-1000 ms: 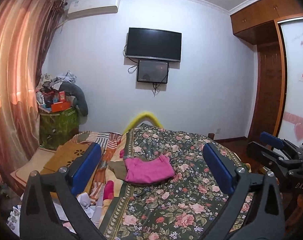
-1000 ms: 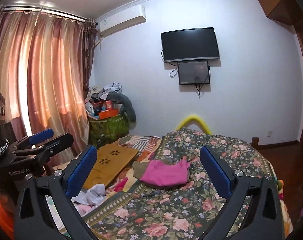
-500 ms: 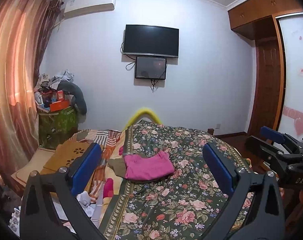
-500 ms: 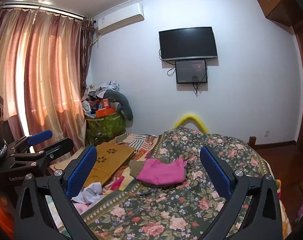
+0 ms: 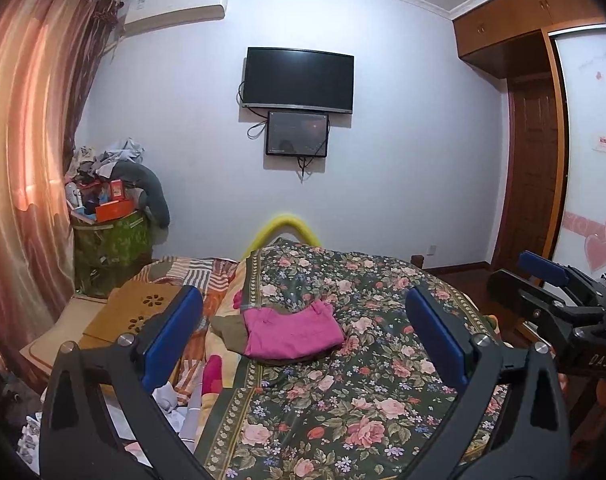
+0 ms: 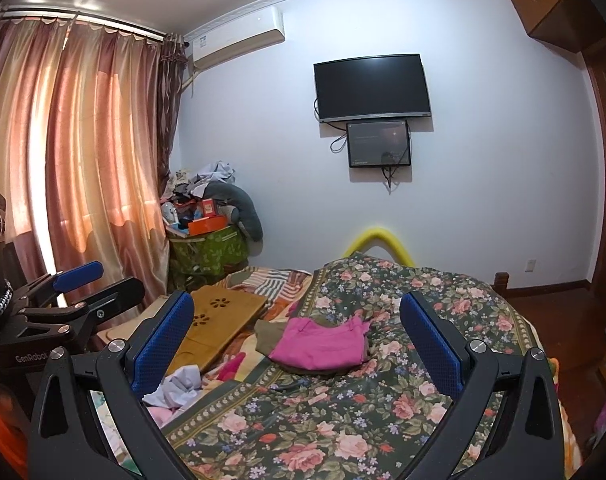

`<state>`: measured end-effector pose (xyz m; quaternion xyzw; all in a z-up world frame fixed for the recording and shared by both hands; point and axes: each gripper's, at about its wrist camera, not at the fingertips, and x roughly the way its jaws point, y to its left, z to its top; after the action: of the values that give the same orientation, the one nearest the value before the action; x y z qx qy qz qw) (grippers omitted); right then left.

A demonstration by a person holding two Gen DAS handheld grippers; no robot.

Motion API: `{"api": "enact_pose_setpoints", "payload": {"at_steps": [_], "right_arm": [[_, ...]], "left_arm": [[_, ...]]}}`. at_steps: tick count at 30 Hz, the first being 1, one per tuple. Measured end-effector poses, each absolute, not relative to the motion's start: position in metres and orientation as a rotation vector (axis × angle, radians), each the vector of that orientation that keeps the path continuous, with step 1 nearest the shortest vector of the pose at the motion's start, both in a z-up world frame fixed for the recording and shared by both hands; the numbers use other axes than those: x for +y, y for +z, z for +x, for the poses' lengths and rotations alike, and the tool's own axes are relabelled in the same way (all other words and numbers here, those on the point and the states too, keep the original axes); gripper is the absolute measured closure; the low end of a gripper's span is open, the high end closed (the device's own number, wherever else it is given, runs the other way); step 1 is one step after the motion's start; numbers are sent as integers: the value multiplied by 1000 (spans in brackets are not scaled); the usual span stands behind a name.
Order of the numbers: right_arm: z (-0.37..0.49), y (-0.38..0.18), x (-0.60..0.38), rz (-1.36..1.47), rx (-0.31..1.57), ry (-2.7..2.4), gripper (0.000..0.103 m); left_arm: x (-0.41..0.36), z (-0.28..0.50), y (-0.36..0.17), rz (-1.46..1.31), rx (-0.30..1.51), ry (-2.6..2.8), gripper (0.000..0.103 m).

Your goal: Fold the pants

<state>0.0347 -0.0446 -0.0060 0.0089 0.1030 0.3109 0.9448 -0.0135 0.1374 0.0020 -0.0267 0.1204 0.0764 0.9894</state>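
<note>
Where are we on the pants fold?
Done, apparently: pink pants lie as a compact folded bundle atop an olive garment on the floral bedspread. In hand: nothing; left gripper and right gripper are open, empty. Left: unclear, perhaps that olive garment.

pants on quilt, wooden board left, television behind

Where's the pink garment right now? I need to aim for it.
In both wrist views the pink garment lies folded on the floral bedspread, atop an olive-brown piece, just right of the wooden lap desk, beyond both open hand-held grippers.
</note>
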Motion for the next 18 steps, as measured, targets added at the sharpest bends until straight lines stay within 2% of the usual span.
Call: {"api": "enact_pose_setpoints", "payload": {"at_steps": [18], "right_arm": [[35, 0, -49, 22, 211, 620, 1]], "left_arm": [[133, -13, 4, -37, 244, 124, 0]]}}
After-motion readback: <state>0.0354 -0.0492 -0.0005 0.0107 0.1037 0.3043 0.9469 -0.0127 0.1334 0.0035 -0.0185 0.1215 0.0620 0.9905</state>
